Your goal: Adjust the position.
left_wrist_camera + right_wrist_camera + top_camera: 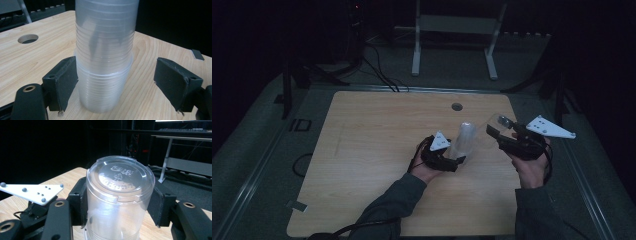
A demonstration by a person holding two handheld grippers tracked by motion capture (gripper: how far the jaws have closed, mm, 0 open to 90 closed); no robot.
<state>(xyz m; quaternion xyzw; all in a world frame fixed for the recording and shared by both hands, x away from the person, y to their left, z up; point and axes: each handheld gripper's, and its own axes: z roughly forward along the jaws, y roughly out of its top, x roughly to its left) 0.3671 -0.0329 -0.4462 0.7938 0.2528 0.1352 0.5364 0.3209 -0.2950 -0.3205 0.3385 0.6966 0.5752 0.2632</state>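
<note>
Stack (463, 141) of cups stands upright mid-tabletop (362, 165) between your left tool's (460, 160) wide jaws, one pad touching, while your right tool (495, 131), clamped on a single cup (117, 200), sits just right of it, base tipped toward the stack.

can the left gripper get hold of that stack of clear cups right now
Probably yes. The stack of cups already stands upright between the left gripper's open jaws, one jaw against its side and the other apart, with nothing between. Closing should take it.
</note>
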